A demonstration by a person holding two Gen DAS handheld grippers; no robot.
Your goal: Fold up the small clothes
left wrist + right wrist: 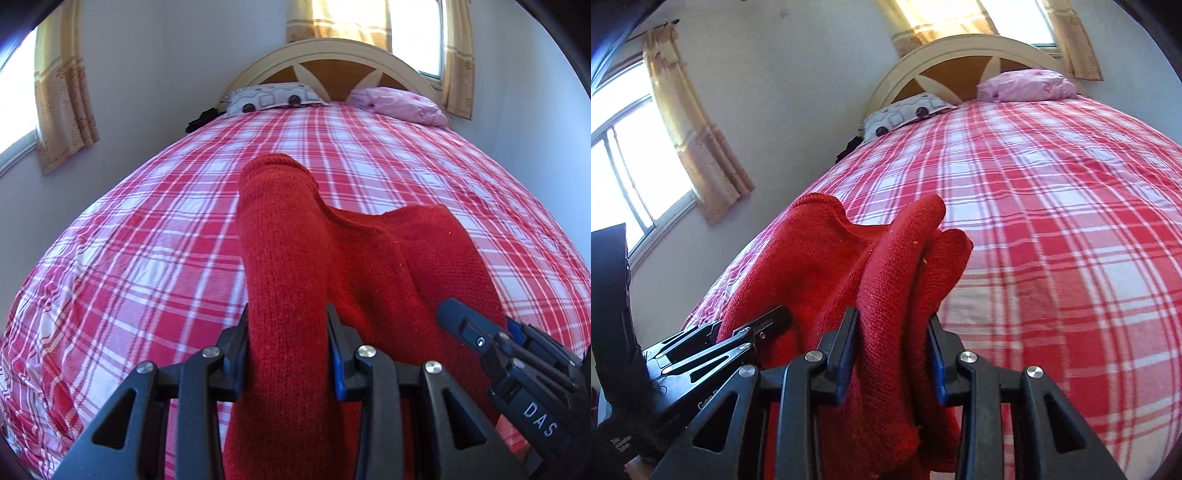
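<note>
A red knitted garment (295, 251) is lifted over the red-and-white checked bed (129, 240). My left gripper (288, 325) is shut on a thick fold of it, the cloth bunched between both pads. In the right wrist view my right gripper (892, 328) is shut on another bunched part of the same red garment (827, 258), which rises in folds ahead of the fingers. The two grippers are close together: the right one (476, 332) shows at the lower right of the left wrist view, and the left one (750, 332) at the lower left of the right wrist view.
The checked bed (1052, 221) stretches ahead to a cream and orange headboard (332, 62). A patterned grey pillow (273, 96) and a pink pillow (399, 103) lie at its head. Curtained windows (635, 155) stand on the left wall and behind the headboard. A dark item (201, 119) lies beside the grey pillow.
</note>
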